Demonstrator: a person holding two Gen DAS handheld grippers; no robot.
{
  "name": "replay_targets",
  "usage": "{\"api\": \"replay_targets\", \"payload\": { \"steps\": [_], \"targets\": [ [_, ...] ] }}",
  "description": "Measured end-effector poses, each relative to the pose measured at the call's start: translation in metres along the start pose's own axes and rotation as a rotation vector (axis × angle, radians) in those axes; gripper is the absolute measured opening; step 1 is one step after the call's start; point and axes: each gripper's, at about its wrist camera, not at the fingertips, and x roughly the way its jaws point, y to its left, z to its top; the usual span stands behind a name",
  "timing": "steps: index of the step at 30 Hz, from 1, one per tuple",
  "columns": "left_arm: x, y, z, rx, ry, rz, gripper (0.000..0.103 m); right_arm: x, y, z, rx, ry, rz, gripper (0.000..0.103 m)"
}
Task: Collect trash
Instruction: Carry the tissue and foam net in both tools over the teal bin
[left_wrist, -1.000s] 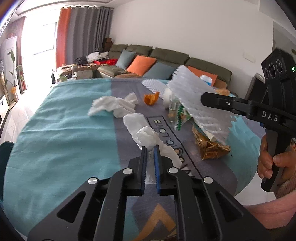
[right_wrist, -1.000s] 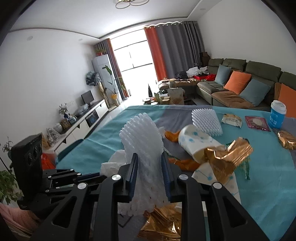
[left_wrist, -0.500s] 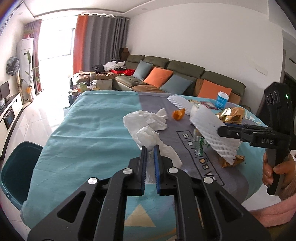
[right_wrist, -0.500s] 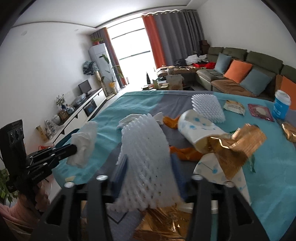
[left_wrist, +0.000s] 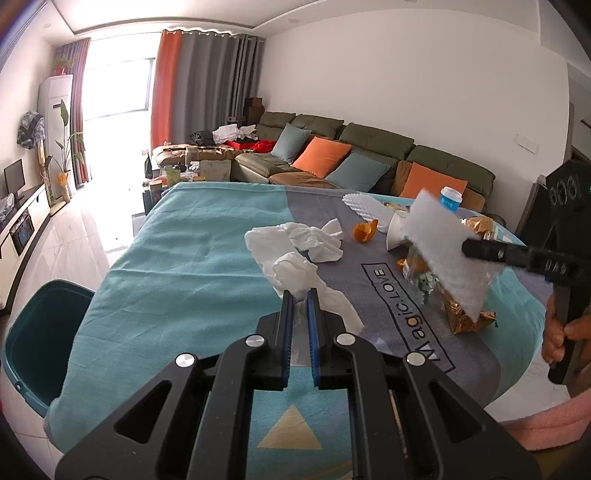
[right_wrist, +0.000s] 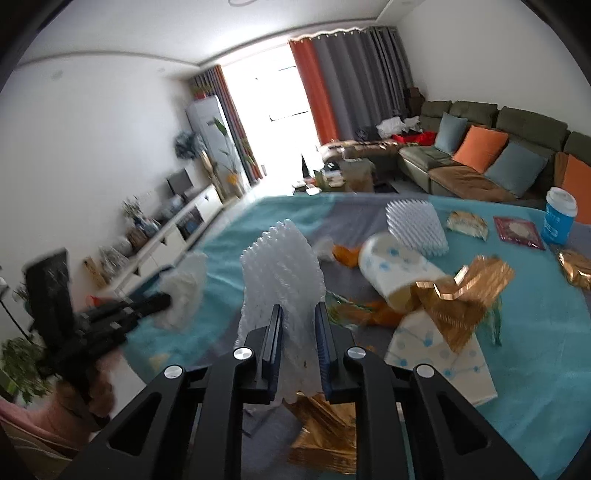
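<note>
The left gripper (left_wrist: 300, 295) clamps a crumpled white tissue (left_wrist: 295, 271); the right gripper (right_wrist: 298, 314), jaws just closing, pinches a white foam net sleeve (right_wrist: 282, 266). Keep both squeezed tight while carrying toward the teal plastic bin (left_wrist: 40, 332), left of the table (left_wrist: 177, 266)

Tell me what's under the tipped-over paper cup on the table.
The paper cup lies on a printed paper wrapper, with orange peel and crumpled gold foil against its mouth. Anything inside it is hidden.

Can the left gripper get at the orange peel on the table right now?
Probably not yet: the left gripper is shut on a crumpled tissue, so its jaws are occupied. The orange peel lies uncovered beyond the loose tissues; the path looks clear once it unloads.
</note>
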Motion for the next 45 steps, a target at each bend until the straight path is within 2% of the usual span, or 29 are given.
{"api": "replay_targets", "payload": {
  "steps": [1,5,12,15,23,36,45],
  "targets": [
    [-0.002,0.0,0.0,0.0,-0.006,0.003,0.008,-0.004,0.001,0.003,0.006,-0.018,-0.002,0.017],
    [-0.007,0.003,0.0,-0.005,-0.018,0.011,0.008,-0.012,-0.005,0.017,0.06,-0.071,0.084,0.017],
    [-0.016,0.01,-0.001,-0.016,-0.028,0.042,0.008,0.0,0.011,0.028,0.027,-0.079,0.099,0.017],
    [-0.023,0.018,-0.001,-0.022,-0.035,0.064,0.008,0.017,0.024,0.03,0.006,-0.057,0.127,0.017],
    [-0.05,0.056,-0.001,-0.05,-0.058,0.178,0.008,0.075,0.066,0.041,-0.032,0.01,0.214,0.017],
    [-0.086,0.141,-0.006,-0.136,-0.06,0.399,0.008,0.171,0.169,0.056,-0.141,0.149,0.358,0.017],
    [-0.094,0.19,-0.011,-0.181,-0.037,0.492,0.008,0.22,0.22,0.064,-0.179,0.223,0.408,0.017]
  ]
}}
